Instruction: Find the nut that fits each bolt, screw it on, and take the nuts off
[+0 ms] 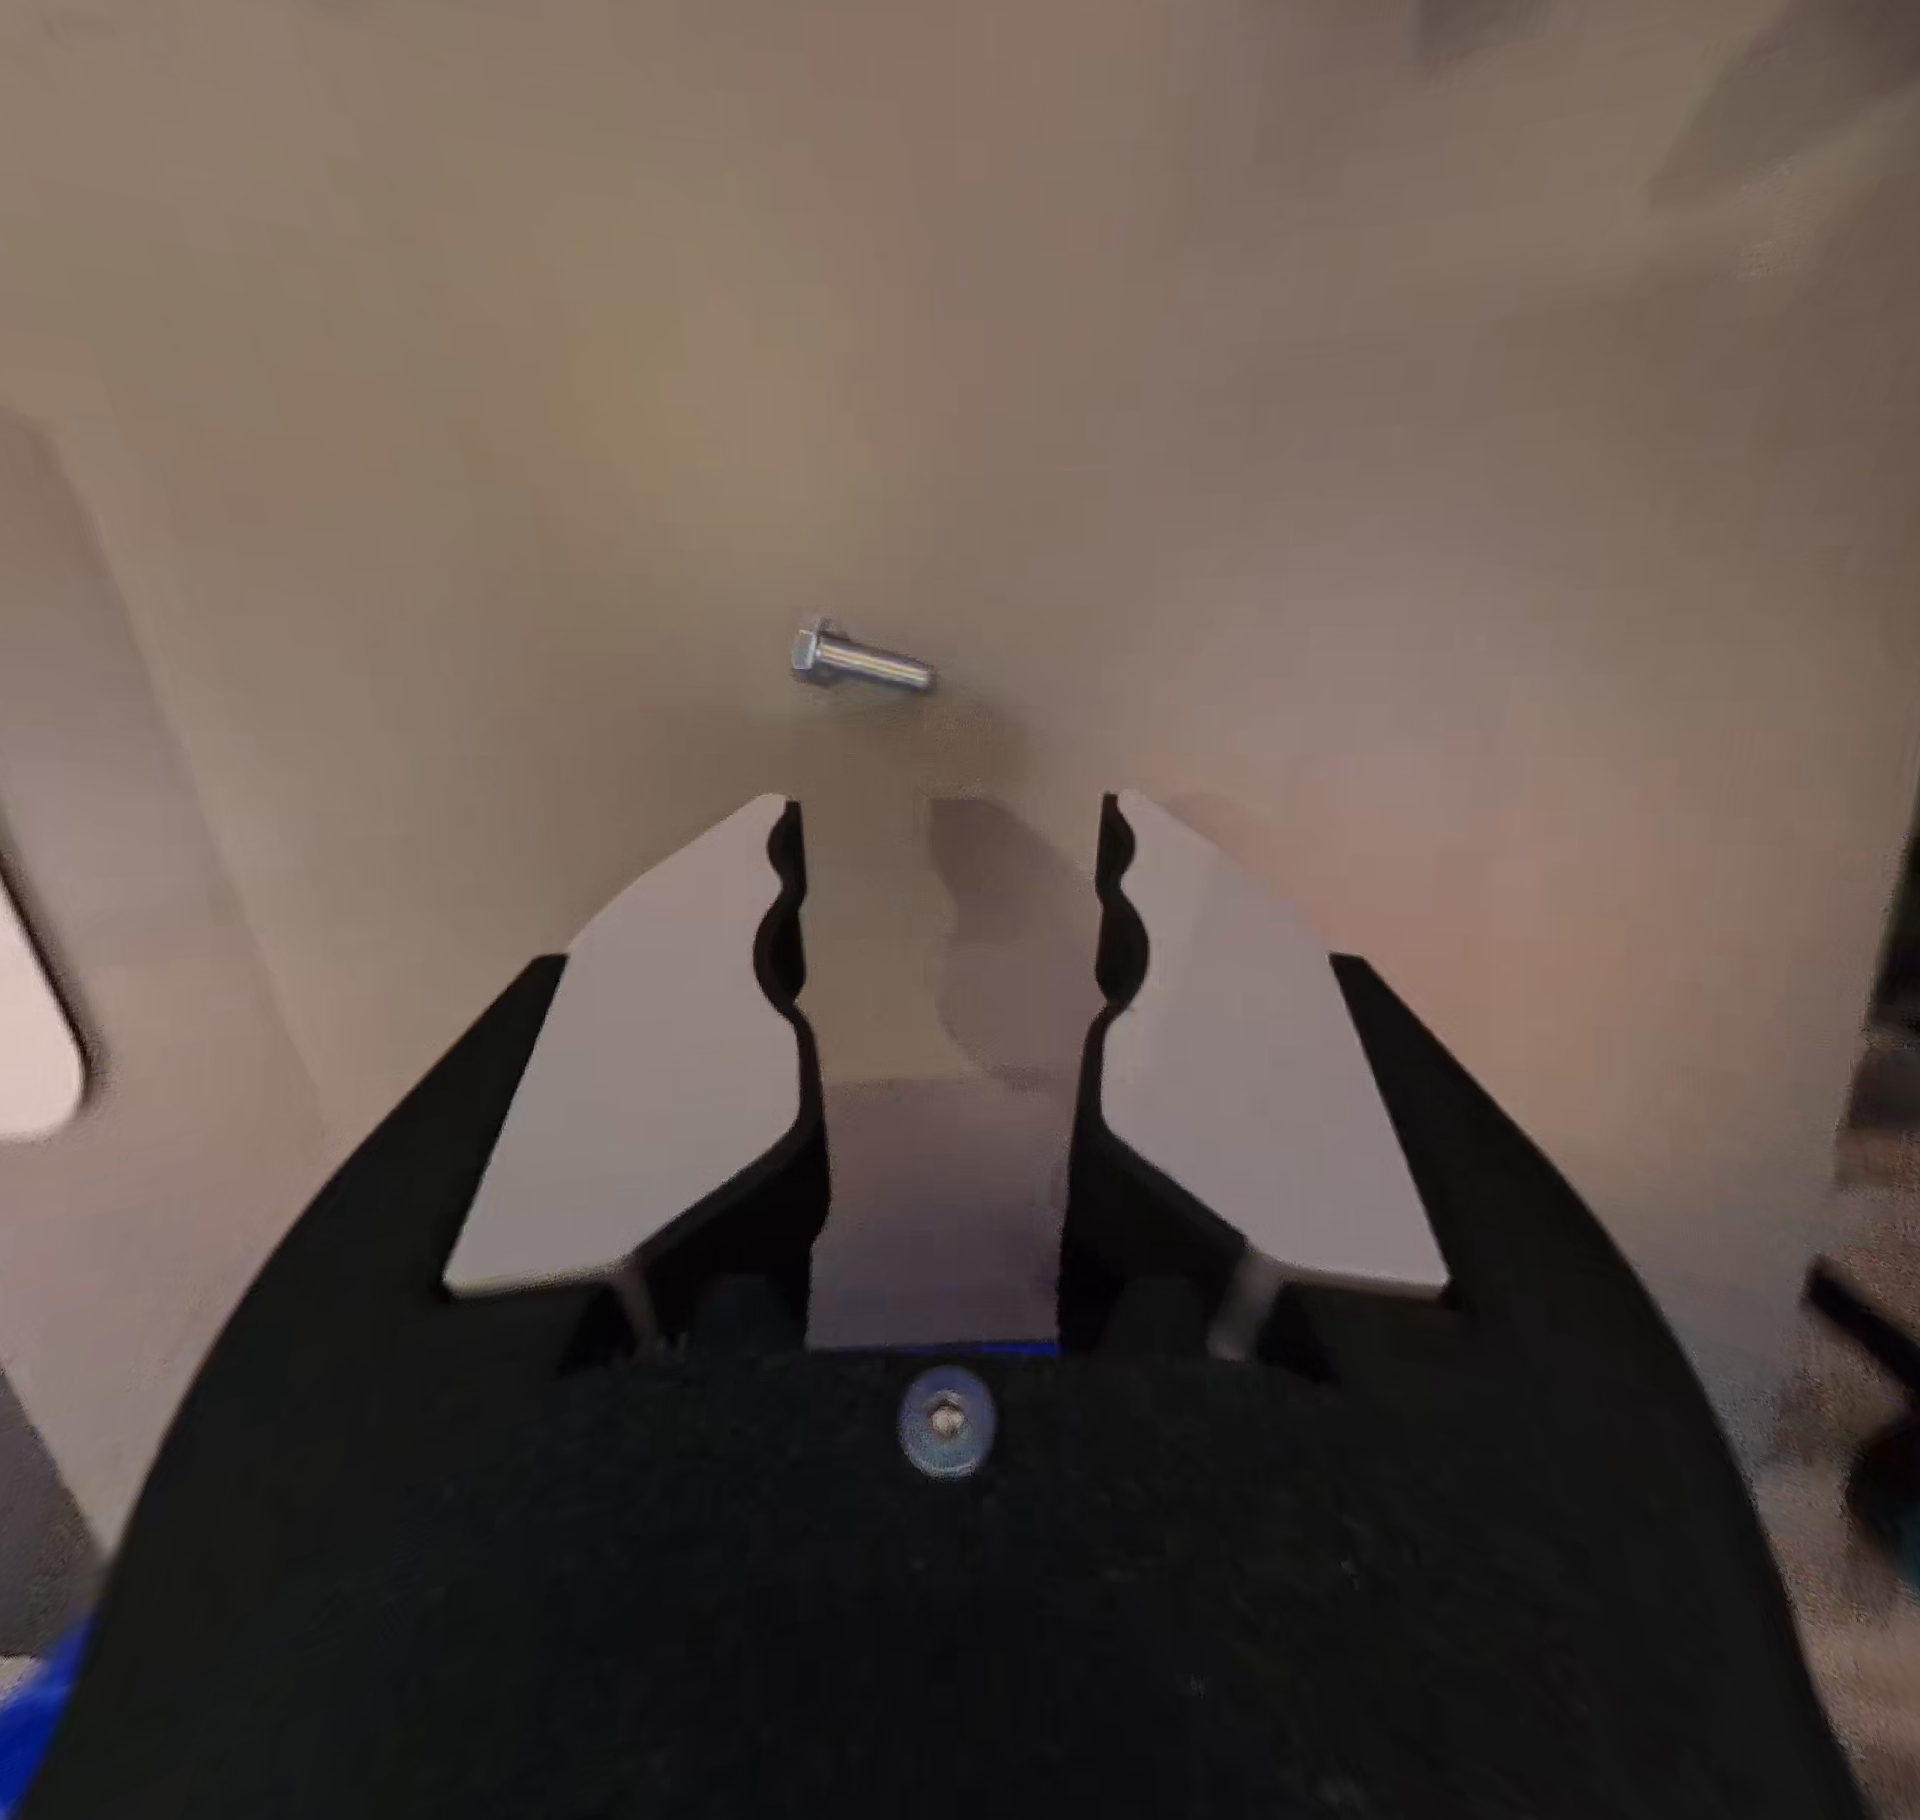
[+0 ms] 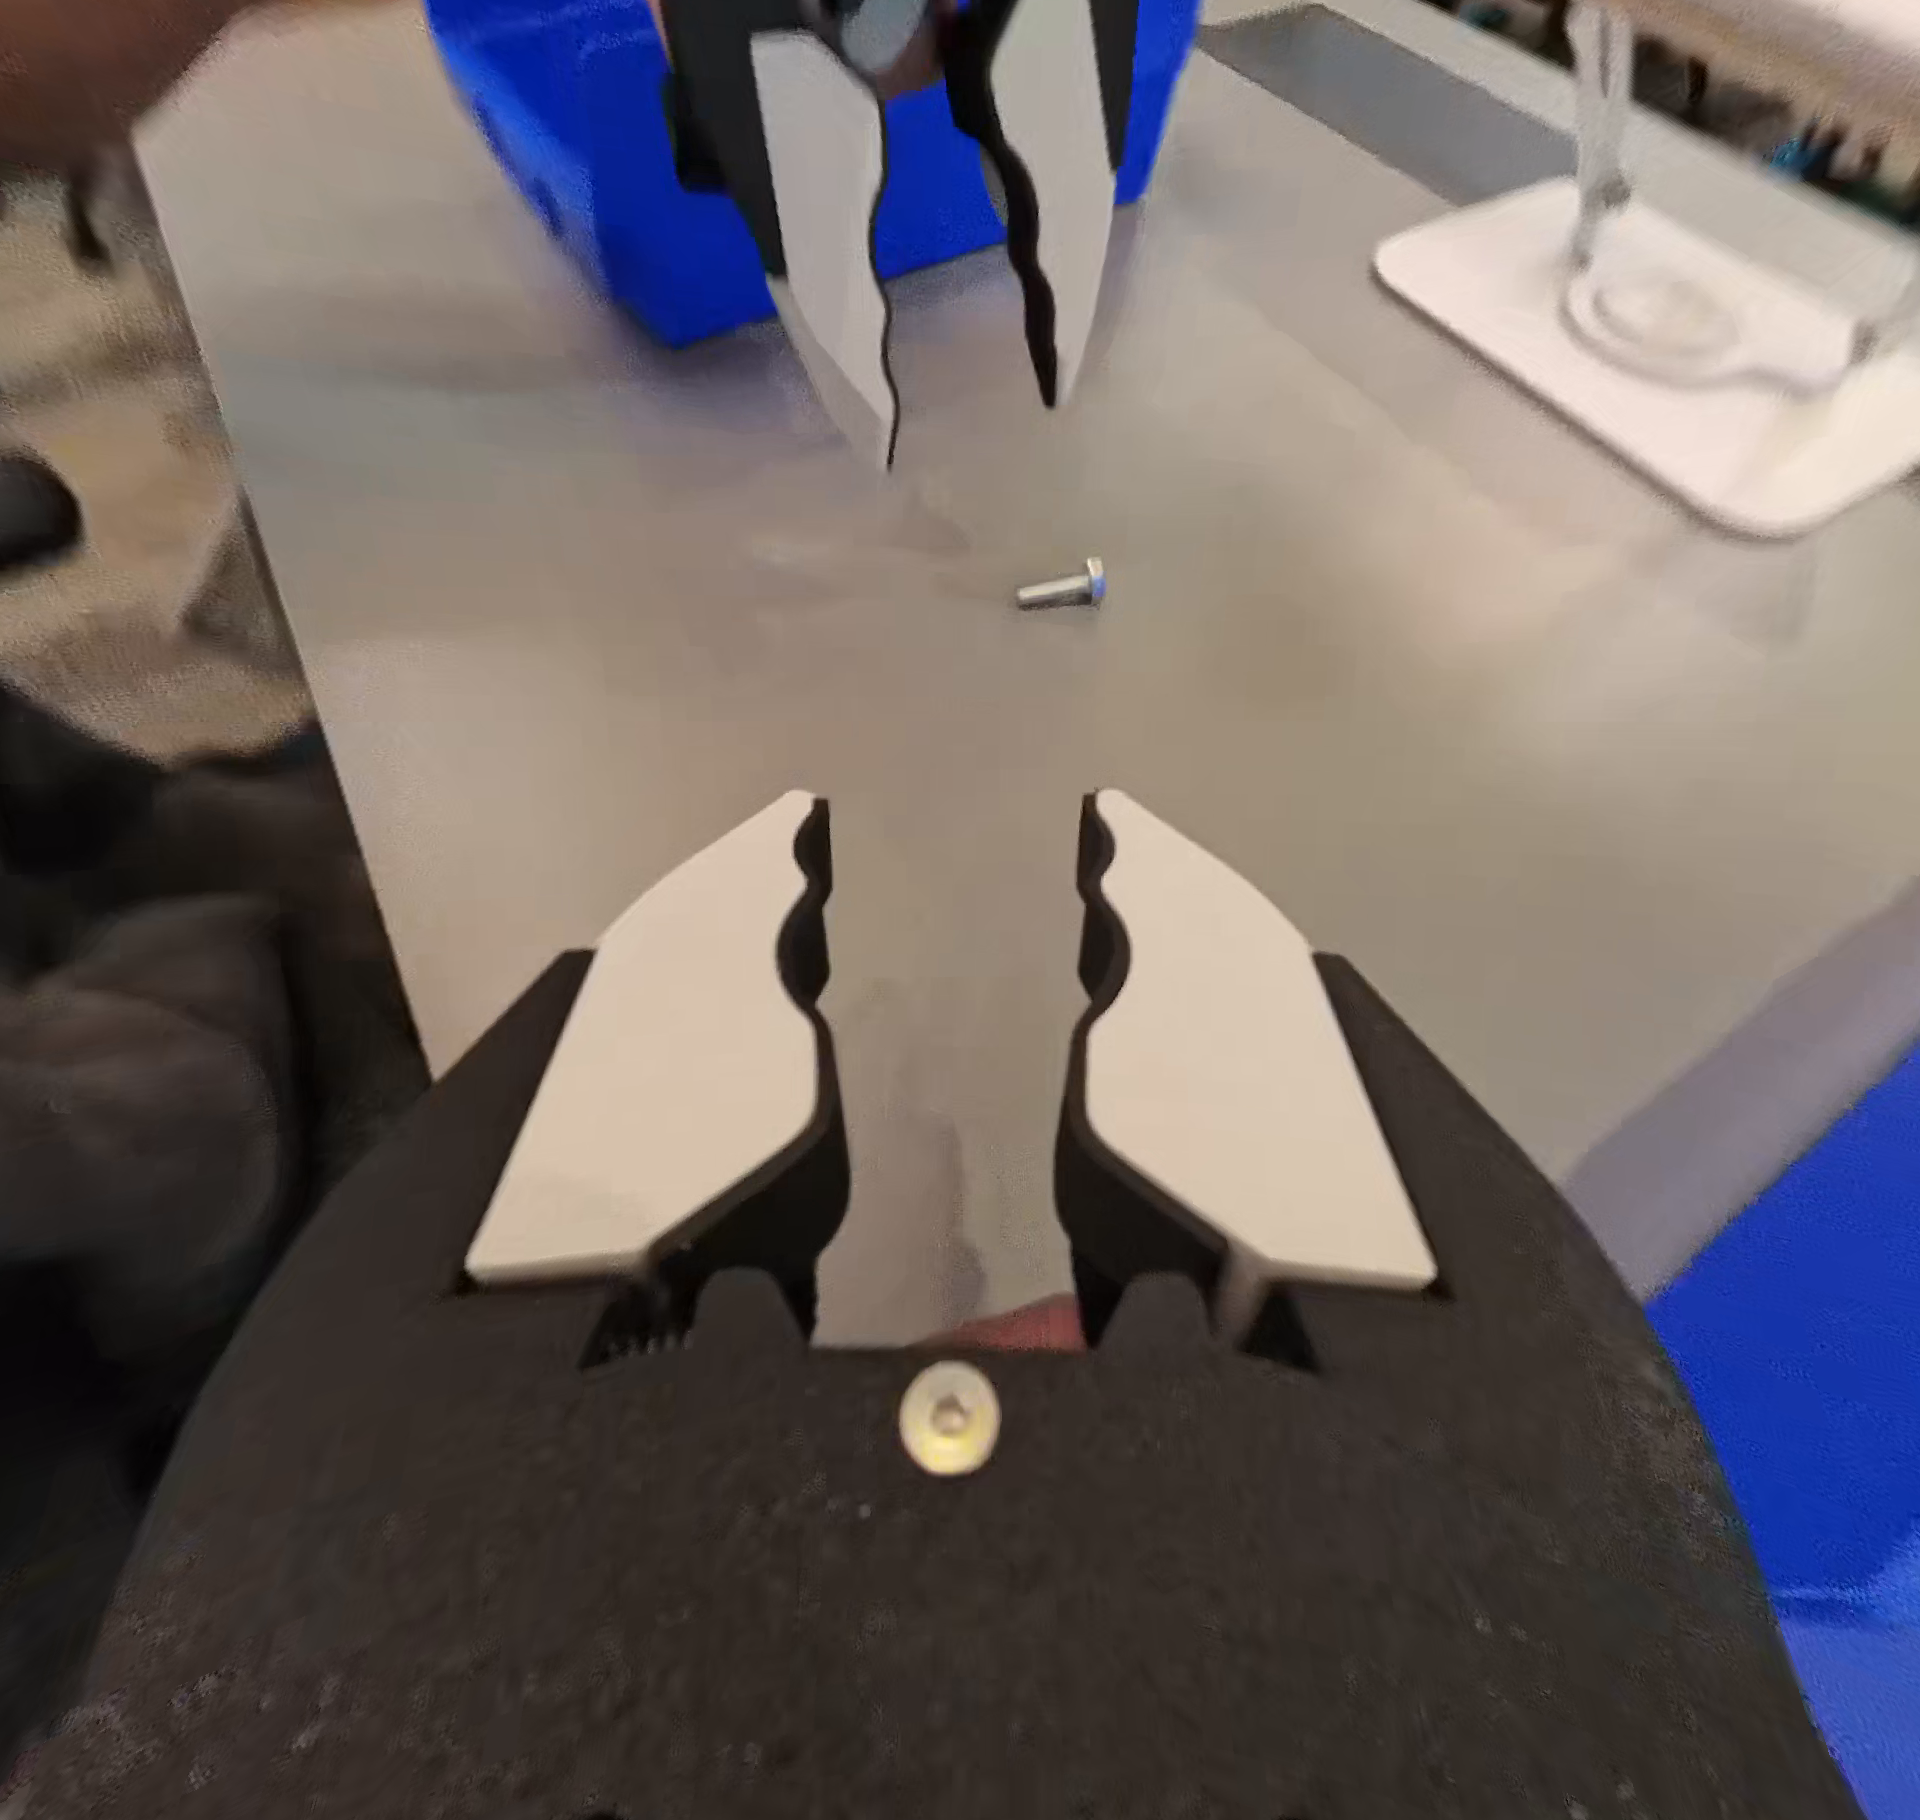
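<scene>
A bolt lay on the worktop between both grippers; behind it stood a bin, perhaps touching nothing.

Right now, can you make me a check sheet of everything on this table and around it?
Surface: grey table, mostly bare.
Job's things: one silver bolt lying on its side, no nut on it; no nuts seen.
Clutter: blue bin at the far end; white stand with a clear holder at the right.
Grippers: left gripper open, hanging just above the table near the bolt; right gripper open, empty.
Cables: nothing seen.
Surroundings: blurred; another blue thing beside the table.
</scene>
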Available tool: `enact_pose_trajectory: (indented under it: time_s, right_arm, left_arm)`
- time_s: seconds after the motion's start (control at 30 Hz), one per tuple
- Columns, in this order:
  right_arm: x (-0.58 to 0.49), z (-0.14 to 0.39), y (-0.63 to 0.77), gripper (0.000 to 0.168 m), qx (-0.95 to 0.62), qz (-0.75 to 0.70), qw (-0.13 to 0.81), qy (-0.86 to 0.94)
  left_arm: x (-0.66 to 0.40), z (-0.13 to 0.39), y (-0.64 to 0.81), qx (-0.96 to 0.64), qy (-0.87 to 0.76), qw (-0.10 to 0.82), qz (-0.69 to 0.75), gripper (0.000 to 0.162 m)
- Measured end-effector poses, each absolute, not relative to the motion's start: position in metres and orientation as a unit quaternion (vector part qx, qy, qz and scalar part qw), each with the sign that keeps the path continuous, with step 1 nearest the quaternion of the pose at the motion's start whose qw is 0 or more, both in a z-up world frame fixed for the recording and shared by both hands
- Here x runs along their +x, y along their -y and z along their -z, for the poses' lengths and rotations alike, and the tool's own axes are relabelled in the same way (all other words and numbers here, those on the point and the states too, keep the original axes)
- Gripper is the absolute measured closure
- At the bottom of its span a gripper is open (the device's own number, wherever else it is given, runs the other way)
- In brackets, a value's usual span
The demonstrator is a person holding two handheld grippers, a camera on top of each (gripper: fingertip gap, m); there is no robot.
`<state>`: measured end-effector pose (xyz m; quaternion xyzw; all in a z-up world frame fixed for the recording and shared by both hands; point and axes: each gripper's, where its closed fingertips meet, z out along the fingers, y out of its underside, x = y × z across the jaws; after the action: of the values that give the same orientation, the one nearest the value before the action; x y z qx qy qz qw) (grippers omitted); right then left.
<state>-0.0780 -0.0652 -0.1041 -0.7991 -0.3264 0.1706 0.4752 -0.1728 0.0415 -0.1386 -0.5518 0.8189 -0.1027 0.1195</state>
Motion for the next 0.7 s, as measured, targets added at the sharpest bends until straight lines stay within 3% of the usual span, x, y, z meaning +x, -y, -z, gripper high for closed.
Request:
enact_pose_trajectory:
  time_s: [0.2, 0.33, 0.47, 0.7]
  right_arm:
    - [-0.075, 0.092, 0.035, 0.123, -0.709, -0.036, 0.389, 0.587]
    - [-0.09, 0.098, -0.005, 0.128, -0.64, -0.036, 0.321, 0.697]
    - [-0.099, 0.136, -0.048, 0.129, -0.516, 0.071, 0.27, 0.81]
    - [-0.122, 0.17, -0.067, 0.135, -0.358, 0.113, 0.253, 0.892]
  left_arm:
    - [-0.188, 0.079, 0.015, -0.642, -0.635, 0.296, 0.312, 0.116]
    - [-0.212, 0.09, 0.044, -0.677, -0.55, 0.328, 0.362, 0.116]
    - [-0.234, 0.12, 0.068, -0.703, -0.492, 0.331, 0.391, 0.12]
    - [-0.265, 0.13, 0.102, -0.701, -0.456, 0.338, 0.431, 0.12]
